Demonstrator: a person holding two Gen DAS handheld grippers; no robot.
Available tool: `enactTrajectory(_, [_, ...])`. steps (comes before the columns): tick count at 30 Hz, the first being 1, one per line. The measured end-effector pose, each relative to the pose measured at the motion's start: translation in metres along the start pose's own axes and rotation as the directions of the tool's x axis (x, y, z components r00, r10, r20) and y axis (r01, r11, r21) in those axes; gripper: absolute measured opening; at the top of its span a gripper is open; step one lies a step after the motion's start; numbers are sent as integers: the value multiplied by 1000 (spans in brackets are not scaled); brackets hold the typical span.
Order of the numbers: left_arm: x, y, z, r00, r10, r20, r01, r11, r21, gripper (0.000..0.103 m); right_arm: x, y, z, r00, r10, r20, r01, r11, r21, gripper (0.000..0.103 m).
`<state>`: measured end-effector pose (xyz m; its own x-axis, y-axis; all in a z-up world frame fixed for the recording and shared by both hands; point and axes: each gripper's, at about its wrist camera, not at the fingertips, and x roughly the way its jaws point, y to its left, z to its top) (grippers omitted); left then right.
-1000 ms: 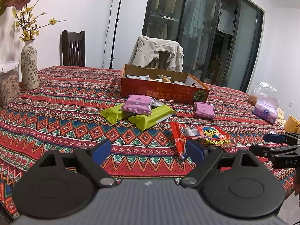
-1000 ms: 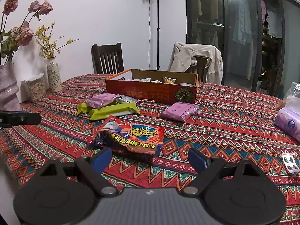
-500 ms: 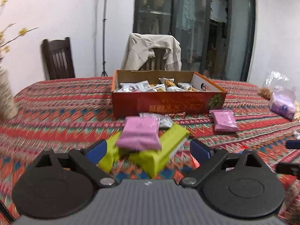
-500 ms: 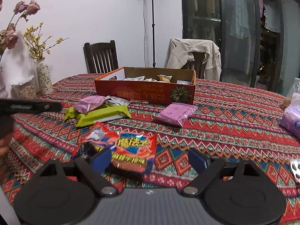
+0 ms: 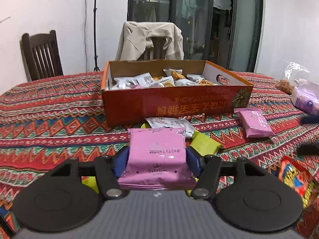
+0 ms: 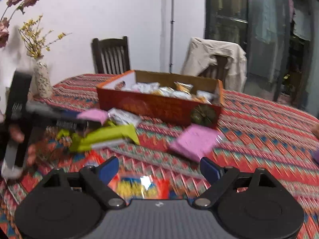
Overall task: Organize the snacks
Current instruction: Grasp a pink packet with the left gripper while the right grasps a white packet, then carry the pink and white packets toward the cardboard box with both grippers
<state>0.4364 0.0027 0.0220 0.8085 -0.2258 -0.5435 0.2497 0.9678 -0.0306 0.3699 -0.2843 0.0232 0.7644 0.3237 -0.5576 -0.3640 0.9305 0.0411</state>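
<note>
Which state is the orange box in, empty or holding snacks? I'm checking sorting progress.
Holding snacks: the open orange box shows white and orange packets inside, though not to the rim.

Both wrist cameras looked low across the table toward the orange box [image 5: 175, 101] [image 6: 159, 105] (shared by both views); the left sat nearer it.

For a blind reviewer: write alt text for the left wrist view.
The left gripper grips a pink snack packet between its blue fingers, above a patterned tablecloth. Behind stands an orange cardboard box of snacks.
</note>
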Motion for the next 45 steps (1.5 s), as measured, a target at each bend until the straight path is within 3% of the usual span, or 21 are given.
enactTrajectory(3, [-25,7,-8,999,23,47,-22,999,-34,62,27,3,27,997,71,5,-71,997,-20,88])
enactTrajectory(7, [-60,29,-19,996,27,91,-13,989,-149,62,88,15,61,982,183,-37,-185,982,-32,88])
enactTrajectory(9, [-71,40,-24,996,24,90,-6,981,-193,62,120,24,71,977,202,-73,-206,977,-57,86])
enactTrajectory(11, [-78,46,-29,996,33,85,-15,979,-204,62,148,42,78,980,176,-97,-190,969,-157,83])
enactTrajectory(13, [-81,50,-33,996,43,78,-26,977,-210,63,170,56,81,971,200,-129,-226,946,-233,79])
enactTrajectory(19, [-83,57,-43,997,34,66,-17,969,-245,63,202,56,92,940,312,-137,-331,932,-150,62])
enactTrajectory(23, [-86,54,-45,997,20,75,-2,970,-243,63,204,46,85,959,244,-146,-261,958,-116,56])
enactTrajectory(30, [-87,46,-47,997,8,74,9,973,-230,63,173,20,55,979,125,-159,-137,988,-67,58])
enactTrajectory(35, [-87,37,-46,997,5,72,11,976,-217,63,154,23,44,991,41,-130,-58,991,-123,76])
enactTrajectory(37, [-89,33,-44,997,4,78,13,977,-211,63,161,19,46,989,47,-142,-62,992,-106,77])
enactTrajectory(42, [-97,28,-42,996,21,82,-4,979,-204,63,184,0,56,981,92,-173,-98,995,-24,92])
enactTrajectory(44, [-100,27,-41,996,32,82,-15,979,-205,63,187,-5,58,980,104,-172,-106,994,-5,90])
enactTrajectory(45, [-102,27,-41,996,36,82,-18,978,-206,63,186,-6,59,979,103,-175,-105,994,-4,82])
